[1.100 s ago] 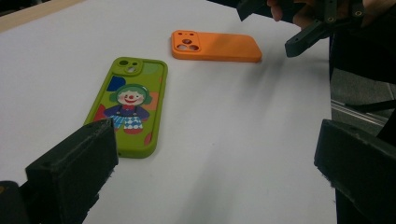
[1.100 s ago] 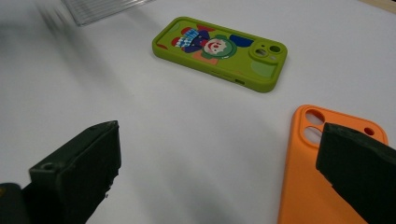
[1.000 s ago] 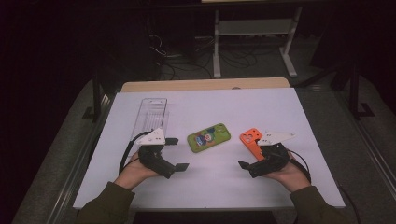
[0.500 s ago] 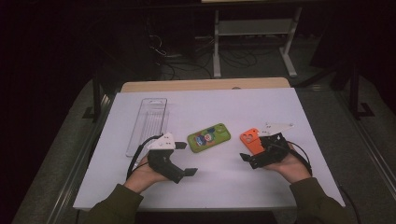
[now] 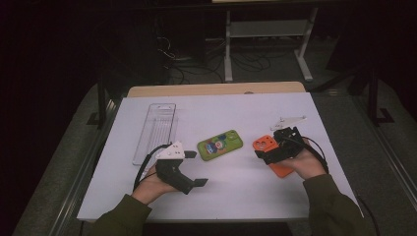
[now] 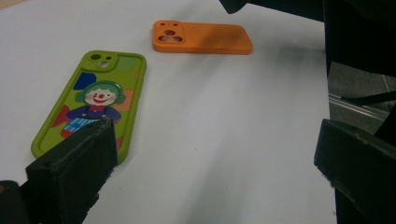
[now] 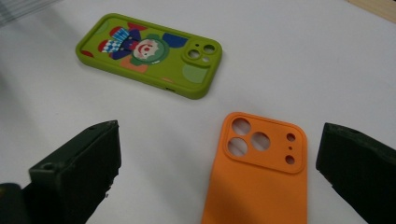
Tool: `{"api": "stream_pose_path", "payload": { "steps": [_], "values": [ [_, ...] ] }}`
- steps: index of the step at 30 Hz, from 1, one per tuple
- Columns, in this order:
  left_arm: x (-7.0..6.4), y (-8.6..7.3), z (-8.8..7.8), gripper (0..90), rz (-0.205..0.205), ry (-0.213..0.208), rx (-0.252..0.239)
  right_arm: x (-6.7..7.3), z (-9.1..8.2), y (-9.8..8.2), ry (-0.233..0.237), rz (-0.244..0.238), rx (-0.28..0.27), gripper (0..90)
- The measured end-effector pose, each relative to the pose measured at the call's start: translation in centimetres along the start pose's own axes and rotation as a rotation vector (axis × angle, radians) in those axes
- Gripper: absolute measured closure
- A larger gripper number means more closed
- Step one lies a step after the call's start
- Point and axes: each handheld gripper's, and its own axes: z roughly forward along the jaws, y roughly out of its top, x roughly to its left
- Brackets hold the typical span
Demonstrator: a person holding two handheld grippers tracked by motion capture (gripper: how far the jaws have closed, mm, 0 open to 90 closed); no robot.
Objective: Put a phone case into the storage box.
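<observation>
The orange phone case (image 5: 269, 155) is a matte, soft-looking slab with rounded corners and a raised square camera block pierced by round holes. It lies flat on the white table (image 5: 236, 196), back side up, at about 4 o'clock from the table's middle in the high view. Its long axis runs from 10 o'clock to 4 o'clock there, with the camera end toward 10 o'clock. The right gripper (image 5: 268, 153) and the hand (image 5: 302, 164) holding it cover most of its lower half.

In the right gripper view the case (image 7: 257, 172) sits between the two black, rough-faced jaws, camera end at 12 o'clock, its lower end cut off by the frame. The jaws stand wide apart, released, touching nothing.

The green phone case (image 5: 220, 144) has a glossy printed clown on its back and lies flat at the table's middle, long axis from 8 o'clock to 2 o'clock. The left gripper (image 5: 195, 168) is at its 7 o'clock, jaws also spread wide and holding nothing; in the left gripper view one jaw overlaps the green case's near corner (image 6: 93, 100).

A clear ribbed plastic tray (image 5: 156, 132), long and narrow, lies at 10 o'clock from the green case.
</observation>
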Motion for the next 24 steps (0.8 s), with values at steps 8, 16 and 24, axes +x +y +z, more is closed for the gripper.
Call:
{"api": "stream_pose_path", "payload": {
  "steps": [8,16,24],
  "values": [
    [-0.1,-0.2,0.2,0.0,0.008,-0.004,0.014,-1.3,0.6,0.2,-0.025,0.044,0.046,0.0],
    [-0.1,-0.2,0.2,0.0,0.015,-0.005,0.018,-2.0,1.8,-0.4,-0.096,0.050,0.163,0.0],
    [-0.1,-0.2,0.3,0.0,0.014,-0.005,0.017,-2.5,2.6,-1.0,-0.115,0.055,0.238,0.0]
  ]
}}
